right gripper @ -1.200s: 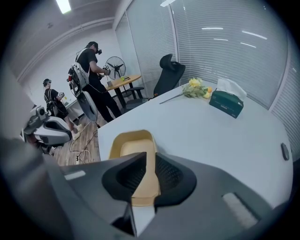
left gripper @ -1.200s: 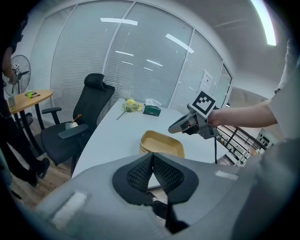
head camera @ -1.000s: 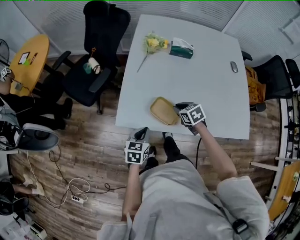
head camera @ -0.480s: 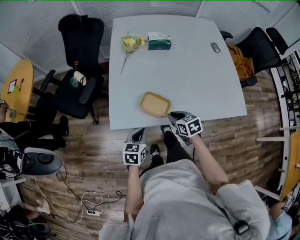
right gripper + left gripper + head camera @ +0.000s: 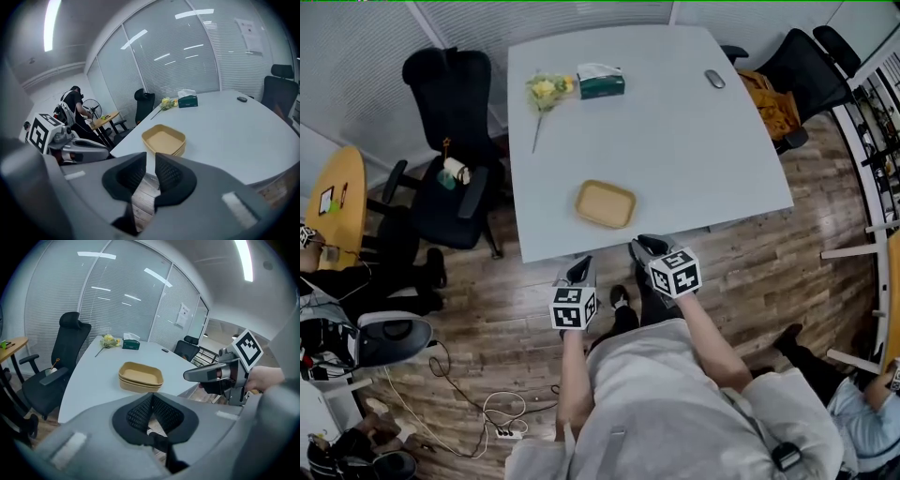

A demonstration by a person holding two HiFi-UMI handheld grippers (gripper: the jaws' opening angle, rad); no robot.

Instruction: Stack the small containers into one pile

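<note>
One pile of containers (image 5: 606, 203) lies ahead on the table (image 5: 675, 122) — left gripper (image 5: 580, 269) clenched, right gripper (image 5: 643, 247) parted, empty.

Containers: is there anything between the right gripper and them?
Nothing visible does. The right gripper, jaws apart and empty, is just off the table edge, and only bare tabletop lies between it and the stacked containers. The flowers and tissue box lie far behind them.
</note>
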